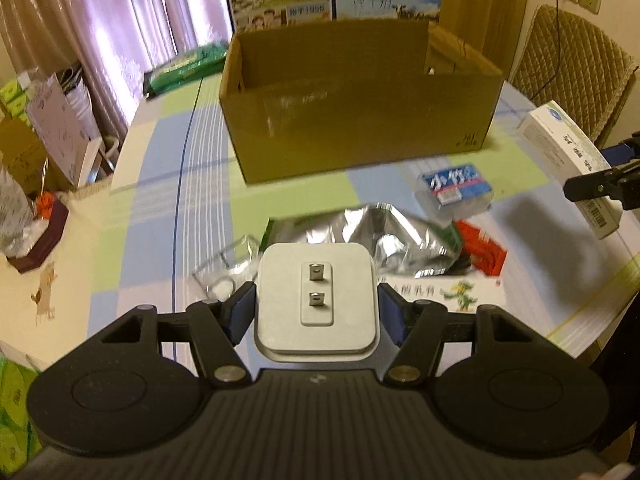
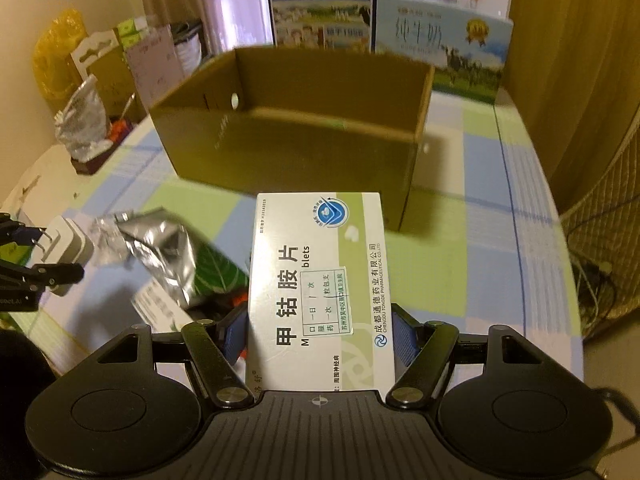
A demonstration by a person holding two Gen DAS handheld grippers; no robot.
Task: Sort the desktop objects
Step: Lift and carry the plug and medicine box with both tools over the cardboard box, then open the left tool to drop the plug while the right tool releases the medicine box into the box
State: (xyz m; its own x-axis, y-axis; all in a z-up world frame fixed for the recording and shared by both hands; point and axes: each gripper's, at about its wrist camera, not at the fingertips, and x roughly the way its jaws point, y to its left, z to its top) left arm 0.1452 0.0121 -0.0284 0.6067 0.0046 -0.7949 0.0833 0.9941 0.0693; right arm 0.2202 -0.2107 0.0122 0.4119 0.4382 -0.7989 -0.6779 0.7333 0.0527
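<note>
Medicine box [image 2: 318, 288] between jaws (charger [image 1: 316, 294] likewise)

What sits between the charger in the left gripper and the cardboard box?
In the left wrist view, a crumpled silver foil bag lies just past the white charger; beyond it only checked tablecloth reaches the cardboard box.

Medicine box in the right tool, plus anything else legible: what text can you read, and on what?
Medicine box: "甲钴胺片", "blets", "成都通德药业有限公司", "CHENGDU TONGDE PHARMACEUTICAL CO.,LTD"; sticker and side print too small.
Dark blue milk carton: "纯牛奶".
Light blue milk carton: "纯牛奶", faint.
Small blue packet: "小竹"; remainder blurred.
Charger in the left tool: no text.
Cardboard box: mark unreadable.
</note>
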